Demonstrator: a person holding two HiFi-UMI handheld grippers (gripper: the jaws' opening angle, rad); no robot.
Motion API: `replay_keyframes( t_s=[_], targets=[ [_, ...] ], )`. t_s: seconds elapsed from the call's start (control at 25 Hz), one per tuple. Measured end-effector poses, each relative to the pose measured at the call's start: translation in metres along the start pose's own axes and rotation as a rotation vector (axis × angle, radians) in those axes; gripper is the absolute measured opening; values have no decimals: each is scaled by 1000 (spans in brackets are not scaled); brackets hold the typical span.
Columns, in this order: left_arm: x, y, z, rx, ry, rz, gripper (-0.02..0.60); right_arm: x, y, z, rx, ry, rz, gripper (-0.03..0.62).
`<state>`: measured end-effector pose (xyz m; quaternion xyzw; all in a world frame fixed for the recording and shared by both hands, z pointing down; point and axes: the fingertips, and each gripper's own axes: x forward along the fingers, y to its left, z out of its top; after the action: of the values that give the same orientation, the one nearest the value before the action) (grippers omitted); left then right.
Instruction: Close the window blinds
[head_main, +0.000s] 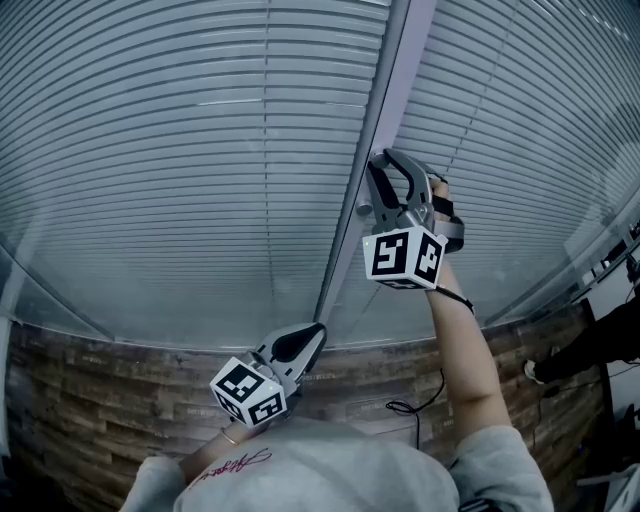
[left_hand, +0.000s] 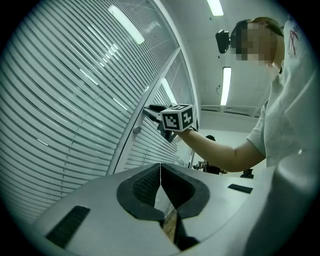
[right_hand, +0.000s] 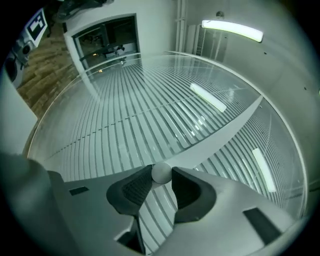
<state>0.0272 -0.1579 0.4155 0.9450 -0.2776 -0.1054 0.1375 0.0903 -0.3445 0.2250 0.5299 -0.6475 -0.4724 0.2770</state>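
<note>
White slatted blinds (head_main: 180, 150) cover the glass on both sides of a pale upright mullion (head_main: 385, 110). A small white round knob (right_hand: 161, 175) sticks out of that mullion, and the same knob (left_hand: 136, 130) shows in the left gripper view. My right gripper (head_main: 378, 158) is raised to the mullion. In its own view my right gripper (right_hand: 161, 171) has both dark pads pressed on the knob. My left gripper (head_main: 320, 328) hangs lower, near the foot of the mullion. Seen in its own view, my left gripper (left_hand: 160, 166) has its tips together and nothing between them.
A wood-look wall panel (head_main: 100, 400) runs below the window, with a thin black cable (head_main: 415, 410) lying against it. Ceiling light strips (left_hand: 226, 85) glow overhead. A dark doorway (right_hand: 107, 42) opens beyond the blinds' far end.
</note>
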Motion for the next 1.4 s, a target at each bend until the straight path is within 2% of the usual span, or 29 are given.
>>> replay_keyframes(
  t_s=[0.4, 0.52, 0.68, 0.8, 0.96, 1.04, 1.28, 1.4],
  targets=[
    [-1, -5, -1, 13, 3, -2, 18, 1, 5, 2, -232, -20, 60, 133],
    [-1, -7, -1, 16, -1, 1, 18, 0, 4, 2, -198, -20, 23, 133],
    [-2, -10, -2, 19, -2, 11, 18, -18, 0, -4, 8, -25, -89, 133],
    [-1, -10, -2, 18, -3, 18, 18, -46, 5, -2, 225, -59, -160, 132],
    [1, -7, 3, 34, -17, 39, 18, -78, 32, -6, 644, -98, -98, 117],
    [1, -5, 6, 41, -24, 52, 18, -95, 43, -5, 795, -112, -72, 98],
    [4, -6, 17, 81, -40, 87, 18, -136, 70, -3, 992, -151, -18, 57],
    [6, -9, 21, 111, -43, 100, 18, -150, 83, -6, 1054, -143, 22, 48]
  ],
)
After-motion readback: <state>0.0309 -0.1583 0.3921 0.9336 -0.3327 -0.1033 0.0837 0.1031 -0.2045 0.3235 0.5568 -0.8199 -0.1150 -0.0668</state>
